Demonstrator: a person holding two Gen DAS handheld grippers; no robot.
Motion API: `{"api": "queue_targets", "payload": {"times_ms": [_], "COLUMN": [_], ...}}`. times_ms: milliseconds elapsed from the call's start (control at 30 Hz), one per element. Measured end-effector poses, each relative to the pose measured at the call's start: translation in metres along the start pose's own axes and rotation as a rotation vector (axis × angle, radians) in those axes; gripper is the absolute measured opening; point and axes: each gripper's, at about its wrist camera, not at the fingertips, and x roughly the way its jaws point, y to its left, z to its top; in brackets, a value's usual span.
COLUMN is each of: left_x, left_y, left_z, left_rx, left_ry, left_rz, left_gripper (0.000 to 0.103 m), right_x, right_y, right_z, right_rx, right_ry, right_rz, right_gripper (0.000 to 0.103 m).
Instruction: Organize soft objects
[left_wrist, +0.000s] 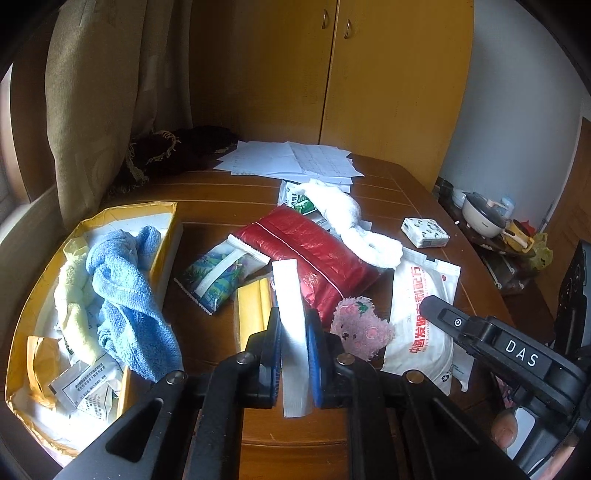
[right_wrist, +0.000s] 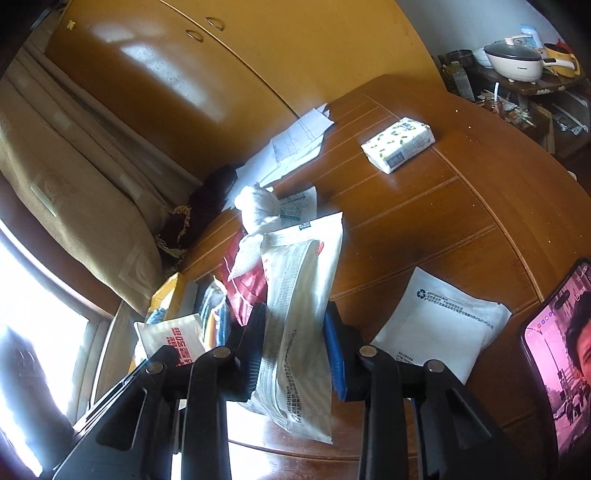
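Both grippers are busy: the left gripper (left_wrist: 293, 332) is clamped on a thin white strip (left_wrist: 291, 306) that stands upright between its pads, and the right gripper (right_wrist: 295, 347) is closed on a white printed pouch (right_wrist: 299, 314), lifted off the wooden table (right_wrist: 443, 221). Ahead of the left gripper lie a red quilted pouch (left_wrist: 314, 254) and a white fluffy cloth (left_wrist: 354, 225) draped over its far end; just to its right sits a pink plush piece (left_wrist: 360, 326), and to its left a yellow box (left_wrist: 162, 221) already holds a blue knitted cloth (left_wrist: 125, 288) and a pale yellow one (left_wrist: 74, 302). The strip looks light and floppy, so a pinch near its middle, as now, should keep it from folding over. I judge the pouch to be slick film with soft filling; it sags below the pads, so a grip across its middle suits it better than a corner. A small tissue pack (right_wrist: 399, 144) sits well ahead and right of the right gripper.
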Motion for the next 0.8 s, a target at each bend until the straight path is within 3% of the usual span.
{"api": "queue_targets", "payload": {"times_ms": [300,500,667,800], "left_x": [-0.008,-0.009,-0.03,-0.056], "left_y": [0.008,0.033,0.051,0.083], "left_z": [-0.002,-0.004,-0.001,0.0], "left_rx": [-0.003,-0.1,-0.14,-0.193], "left_ry": [-0.013,0.086,0.049,-0.021], "left_rz": [-0.03,-0.245,-0.318,-0.299], "left_gripper": [0.012,0.011,0.011,0.011], "right_x": [-0.009,-0.031,-0.043,-0.04], "right_y": [0.004,0.005,0.009,0.025], "right_z": [-0.006,-0.011,-0.012,-0.015], "right_rx": [0.022,0.027,0.007,-0.042], "right_ry": [-0.04,-0.083,-0.12,-0.095], "right_rz": [-0.012,-0.011,0.05,0.111], "right_gripper": [0.028,0.028,0.028,0.028]}}
